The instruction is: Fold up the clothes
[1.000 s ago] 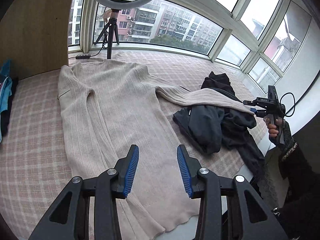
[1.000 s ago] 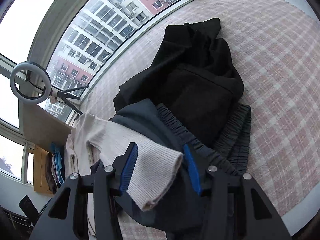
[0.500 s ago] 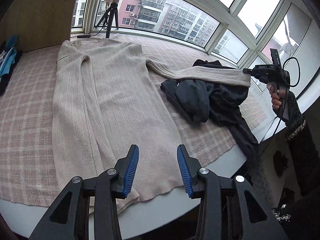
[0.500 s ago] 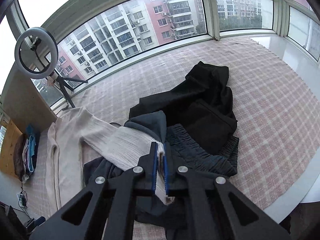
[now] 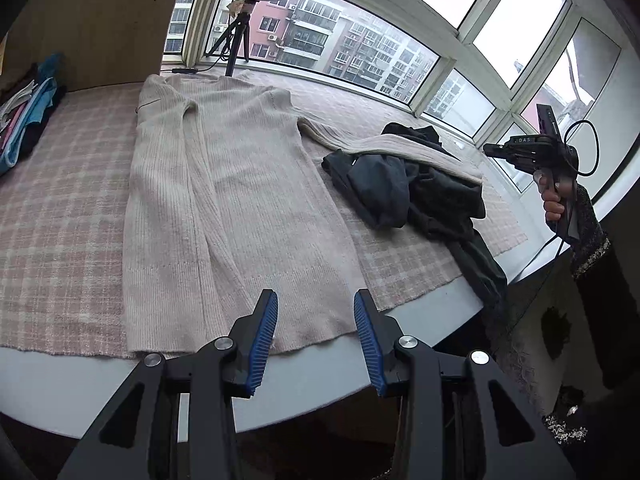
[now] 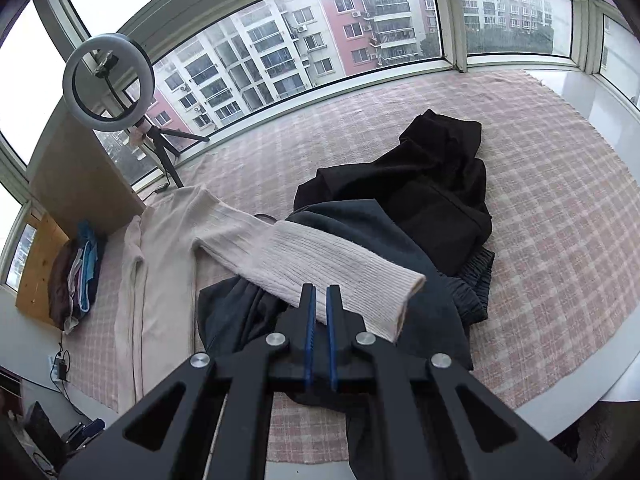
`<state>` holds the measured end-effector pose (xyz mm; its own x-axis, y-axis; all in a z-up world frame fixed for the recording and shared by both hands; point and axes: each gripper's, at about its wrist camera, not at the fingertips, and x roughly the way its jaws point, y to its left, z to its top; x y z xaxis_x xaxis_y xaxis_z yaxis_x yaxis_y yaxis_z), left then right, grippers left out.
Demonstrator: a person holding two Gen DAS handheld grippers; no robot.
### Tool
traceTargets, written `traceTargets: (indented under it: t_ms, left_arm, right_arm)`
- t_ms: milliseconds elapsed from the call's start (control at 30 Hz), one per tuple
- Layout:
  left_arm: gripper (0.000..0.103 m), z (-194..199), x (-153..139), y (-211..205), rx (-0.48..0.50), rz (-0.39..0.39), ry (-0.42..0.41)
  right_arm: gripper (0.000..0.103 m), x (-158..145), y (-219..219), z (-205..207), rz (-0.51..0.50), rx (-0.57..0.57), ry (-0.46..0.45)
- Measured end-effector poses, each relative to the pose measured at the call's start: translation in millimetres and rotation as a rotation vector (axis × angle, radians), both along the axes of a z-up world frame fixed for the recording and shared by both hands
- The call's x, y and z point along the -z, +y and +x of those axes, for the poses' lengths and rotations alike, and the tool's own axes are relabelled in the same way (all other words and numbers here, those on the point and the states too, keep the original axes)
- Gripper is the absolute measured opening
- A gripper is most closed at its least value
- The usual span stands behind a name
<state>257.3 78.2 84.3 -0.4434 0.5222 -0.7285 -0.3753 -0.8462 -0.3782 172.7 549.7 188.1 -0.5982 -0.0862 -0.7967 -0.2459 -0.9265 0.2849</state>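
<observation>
Sweater: long cream ribbed-knit sweater lies face-up and lengthwise on the pink plaid cloth-covered surface, hem at the near edge, collar toward the window.

Left sleeve: already laid straight down along the body on the left side.

Right sleeve: cream ribbed sleeve stretches out sideways and drapes over the heap of dark grey and black garments; its cuff rests on the heap, just beside the right claw's tips.

Right claw: blue pads pressed together with only a sliver between them, and no cloth visibly caught; half a second ago they were pinching the cuff and holding it up, a second ago they stood spread around it.

Change: sleeve has been gripped, lifted and pulled out straight, then let down onto the dark pile; right claw has drawn back slightly from it.

Left claw: spread wide, gripping nothing, hovering over the sweater's hem at the near edge; it has backed away from the garment over the last second.

Meaning for the task: sleeve now lies straightened and reachable, probably ready to be folded across the body like its partner.

Risk: dark heap under the sleeve could drag along with it.
</observation>
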Motion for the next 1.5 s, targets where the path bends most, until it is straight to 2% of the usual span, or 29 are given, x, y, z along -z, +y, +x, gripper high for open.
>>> traceTargets:
  t_ms: [100, 133, 167, 200, 233, 333, 367, 467, 600, 700, 833, 867, 900, 967, 1067, 1167, 1300, 1367, 1433, 1500]
  left_arm:
    - [0.038, 3.1, 0.4, 3.9, 0.014, -0.004, 0.002]
    - [0.038, 4.8, 0.2, 5.3, 0.018, -0.005, 0.002]
    - [0.038, 6.5, -0.4, 5.8, 0.021, -0.007, 0.002]
    - [0.038, 8.2, -1.1, 6.3, 0.024, -0.009, 0.002]
    - [0.038, 9.6, -2.0, 6.4, 0.025, -0.013, 0.003]
    - [0.038, 12.0, -3.5, 4.9, 0.025, -0.028, 0.001]
    - [0.038, 11.7, -3.3, 3.7, 0.023, -0.031, 0.000]
    - [0.038, 8.8, -1.9, 0.7, 0.018, -0.035, -0.010]
    - [0.038, 6.1, 0.1, 4.3, 0.030, -0.031, -0.016]
    - [0.038, 5.8, 0.8, 11.1, 0.047, -0.030, -0.015]
    - [0.038, 4.8, 1.4, 17.7, 0.065, -0.026, -0.016]
    - [0.038, 4.4, 1.6, 18.1, 0.068, -0.024, -0.017]
    - [0.038, 4.0, 1.8, 18.3, 0.067, -0.026, -0.017]
    - [0.038, 3.2, 2.4, 18.5, 0.066, -0.030, -0.015]
    - [0.038, 1.9, 4.7, 12.8, 0.038, -0.025, -0.014]
    - [0.038, 0.5, 7.6, 5.5, 0.006, -0.017, -0.016]
    - [0.038, 0.9, 13.1, -10.8, -0.056, -0.008, -0.017]
    - [0.038, 3.8, 16.6, -16.7, -0.076, -0.014, -0.019]
    - [0.038, 6.9, 20.2, -22.4, -0.095, -0.019, -0.022]
    - [0.038, 9.8, 23.1, -24.9, -0.106, -0.030, -0.023]
  right_arm:
    - [0.004, 16.5, 15.1, -2.6, -0.032, 0.062, -0.027]
    - [0.007, 22.5, 20.9, -3.5, -0.047, 0.083, -0.037]
    - [0.022, 28.5, 26.7, -4.5, -0.062, 0.105, -0.047]
    - [0.046, 34.5, 32.5, -5.4, -0.077, 0.127, -0.057]
    - [0.051, 40.6, 38.3, -6.3, -0.092, 0.149, -0.067]
    - [0.051, 58.6, 55.8, -9.1, -0.137, 0.214, -0.097]
    - [0.051, 64.3, 61.5, -8.1, -0.180, 0.226, -0.096]
    - [0.038, 67.4, 66.0, -6.5, -0.262, 0.213, -0.062]
    - [0.037, 47.0, 50.3, -8.8, -0.191, 0.154, -0.025]
    - [0.036, 42.8, 40.9, -15.6, -0.153, 0.122, -0.052]
    - [0.034, 52.6, 40.1, -25.1, -0.101, 0.117, -0.101]
    - [0.024, 56.9, 41.9, -26.9, -0.094, 0.119, -0.108]
    - [0.004, 61.2, 43.8, -28.8, -0.082, 0.129, -0.123]
    - [0.004, 61.4, 44.6, -30.5, -0.073, 0.151, -0.119]
    - [0.004, 41.3, 33.9, -29.0, -0.088, 0.161, -0.033]
    - [0.004, 0.0, -18.9, -29.8, -0.084, 0.056, 0.090]
    - [0.004, -36.1, -142.5, -25.4, -0.107, -0.265, 0.183]
    - [0.004, -28.5, -209.5, -17.9, -0.153, -0.477, 0.149]
    - [0.004, -2.8, -270.1, -7.6, -0.150, -0.678, 0.038]
    - [0.006, 18.9, -302.6, 2.1, -0.116, -0.805, -0.051]
